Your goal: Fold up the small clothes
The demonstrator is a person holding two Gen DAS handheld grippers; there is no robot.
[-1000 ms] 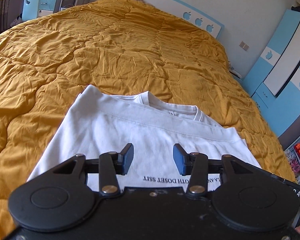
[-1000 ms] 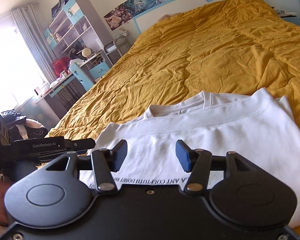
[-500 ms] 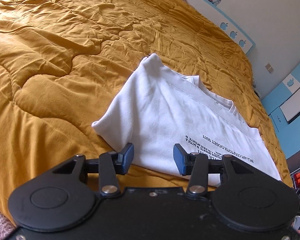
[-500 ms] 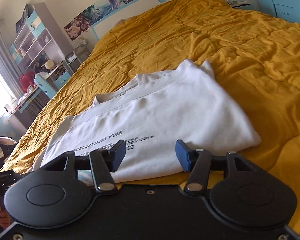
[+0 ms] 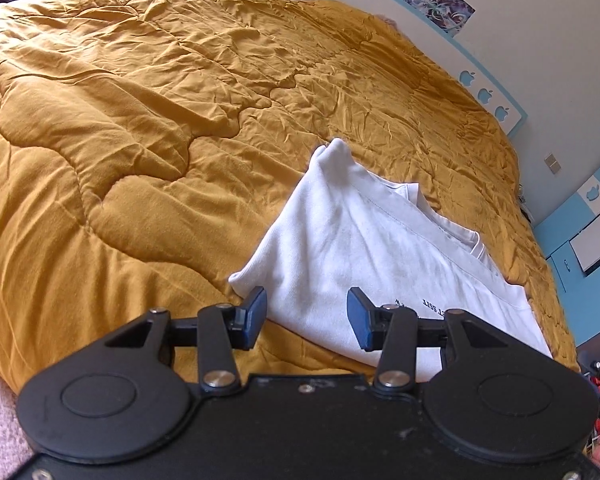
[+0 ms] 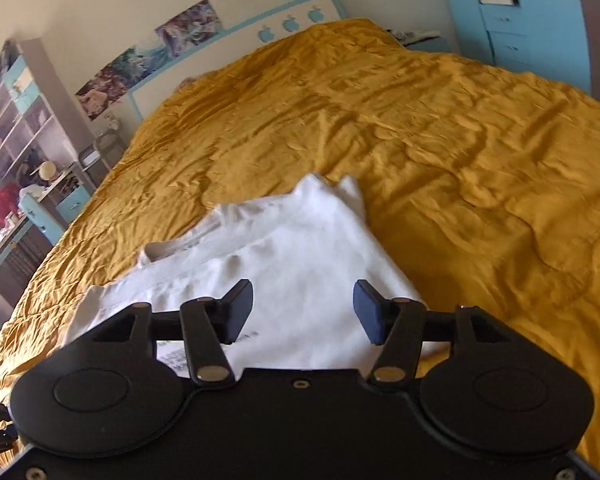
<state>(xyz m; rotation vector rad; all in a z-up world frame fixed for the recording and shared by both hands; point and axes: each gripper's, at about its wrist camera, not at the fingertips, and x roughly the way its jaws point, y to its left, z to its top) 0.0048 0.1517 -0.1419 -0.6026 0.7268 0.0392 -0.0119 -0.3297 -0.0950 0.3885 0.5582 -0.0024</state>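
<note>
A folded white T-shirt (image 5: 364,248) lies flat on a mustard-yellow quilt (image 5: 140,120) that covers a wide bed, seen here from cameras on two hand-held tools. The shirt sits near the front edge of the bed, its ribbed collar (image 5: 456,232) peeking out from under the top layer, which has been turned up across the body so that a stitched hem runs straight across the cloth just below the neckline. A few lines of small dark lettering (image 5: 432,304) show upside down near the closest edge, partly hidden behind the tool. One far corner of the fold rises in a soft peak (image 5: 334,150); in the right wrist view the same corner appears as two small points (image 6: 332,186). The fabric looks clean and mostly smooth, with shallow dimples across the upper layer.

The left tongs (image 5: 307,318) stand apart, their blue pads spread wide over the shirt's near left corner and holding nothing. The right tongs (image 6: 303,311) are likewise apart, hovering over the near right part of the shirt (image 6: 300,256), empty; whether either tool touches the cloth cannot be told.

Behind the bed runs a white headboard (image 5: 420,40) edged in light blue and dotted with apple shapes, with posters (image 6: 188,28) on the wall above it. Blue-and-white shelves (image 6: 16,120) crowd one side of the room, and a blue cabinet (image 6: 516,12) stands on the other.
</note>
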